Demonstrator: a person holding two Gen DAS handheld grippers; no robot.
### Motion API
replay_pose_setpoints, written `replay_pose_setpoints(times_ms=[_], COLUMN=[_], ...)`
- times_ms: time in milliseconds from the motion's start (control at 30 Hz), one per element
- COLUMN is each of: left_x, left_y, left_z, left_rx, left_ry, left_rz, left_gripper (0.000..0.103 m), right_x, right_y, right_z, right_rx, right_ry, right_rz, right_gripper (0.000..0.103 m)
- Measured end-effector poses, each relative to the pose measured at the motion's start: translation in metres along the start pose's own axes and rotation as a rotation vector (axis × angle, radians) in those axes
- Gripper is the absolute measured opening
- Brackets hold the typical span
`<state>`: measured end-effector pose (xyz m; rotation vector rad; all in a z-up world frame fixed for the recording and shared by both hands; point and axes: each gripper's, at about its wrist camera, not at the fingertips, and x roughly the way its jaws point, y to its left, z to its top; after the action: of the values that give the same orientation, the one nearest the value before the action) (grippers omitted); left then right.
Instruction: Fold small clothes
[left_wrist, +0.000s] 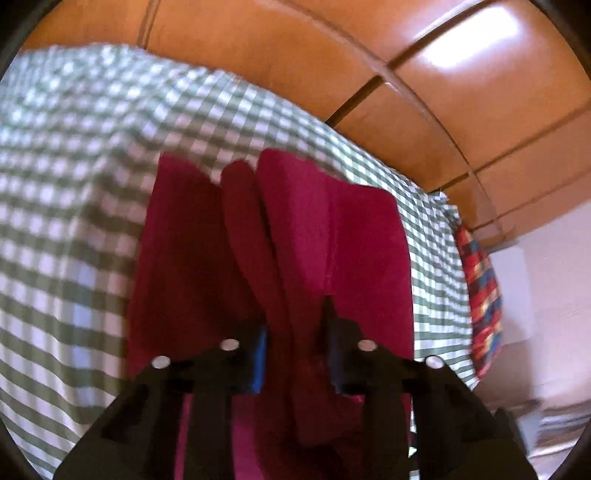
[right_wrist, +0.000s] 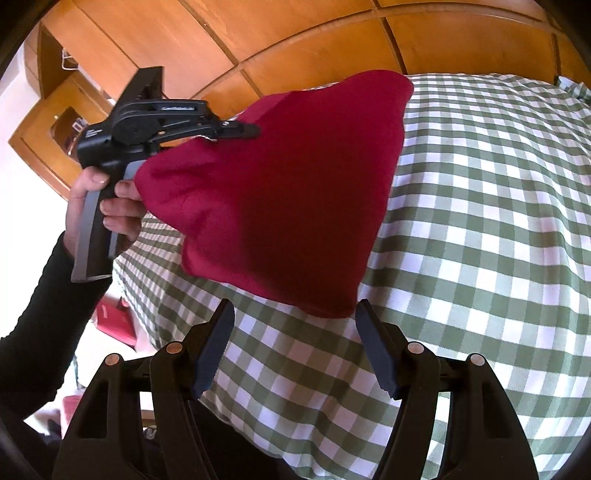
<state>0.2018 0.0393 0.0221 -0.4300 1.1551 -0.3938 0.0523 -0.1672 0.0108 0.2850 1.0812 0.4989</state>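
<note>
While the left tongs (left_wrist: 295, 347) were clamped on a bunched red cloth (left_wrist: 280, 236), it was hung over the checked bed (left_wrist: 66, 206). From the right wrist, the right tongs (right_wrist: 295, 347) were spread wide, empty, below the lifted cloth (right_wrist: 280, 184).

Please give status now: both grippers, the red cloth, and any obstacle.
Left gripper shut on red cloth, lifted over checked bed. Right gripper open, empty, below it. No obstacle seen.
</note>
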Motion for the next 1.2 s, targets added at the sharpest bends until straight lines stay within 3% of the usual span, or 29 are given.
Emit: replay_pose_setpoints(times_ms=[167,267,367,467,567,633,767,900,1067,1200], left_x=[-0.050,-0.069,-0.057,-0.041,-0.031,-0.028,-0.027,-0.032,-0.051,-0.057], left_y=[-0.002,0.015,0.043,0.068,0.075,0.072,0.059,0.063,0.057,0.048], left_z=[-0.010,-0.021,-0.026,-0.028,-0.026,-0.029,-0.040,-0.041,-0.046,-0.053], left_rx=[0.082,0.098,0.075,0.023,0.012,0.023,0.091,0.062,0.075,0.130], left_ry=[-0.118,-0.153,-0.145,-0.120,-0.122,-0.124,-0.144,-0.167,-0.247,-0.278], left_rz=[-0.037,0.001,0.084,0.110,0.130,0.138,0.188,0.236,0.265,0.322], left_gripper=[0.020,0.020,0.020,0.020,0.021,0.021,0.022,0.038,0.038,0.039], right_x=[-0.015,-0.021,-0.013,0.010,0.040,0.055,0.049,0.036,0.011,0.026], right_y=[-0.006,-0.005,0.010,0.032,0.049,0.050,0.041,0.042,0.047,0.048], right_z=[0.002,0.009,0.021,0.029,0.029,0.024,0.022,0.031,0.072,0.108], right_rx=[0.022,0.029,-0.020,-0.103,-0.176,-0.214,-0.196,-0.226,-0.223,-0.201], right_ry=[-0.043,-0.075,-0.080,-0.043,0.022,0.048,0.058,0.091,-0.021,-0.074], right_rz=[0.017,0.033,0.042,0.032,-0.033,-0.099,-0.088,-0.080,-0.068,-0.104], right_gripper=[0.065,0.053,0.040,0.038,0.038,0.038,0.038,0.038,0.038,0.038])
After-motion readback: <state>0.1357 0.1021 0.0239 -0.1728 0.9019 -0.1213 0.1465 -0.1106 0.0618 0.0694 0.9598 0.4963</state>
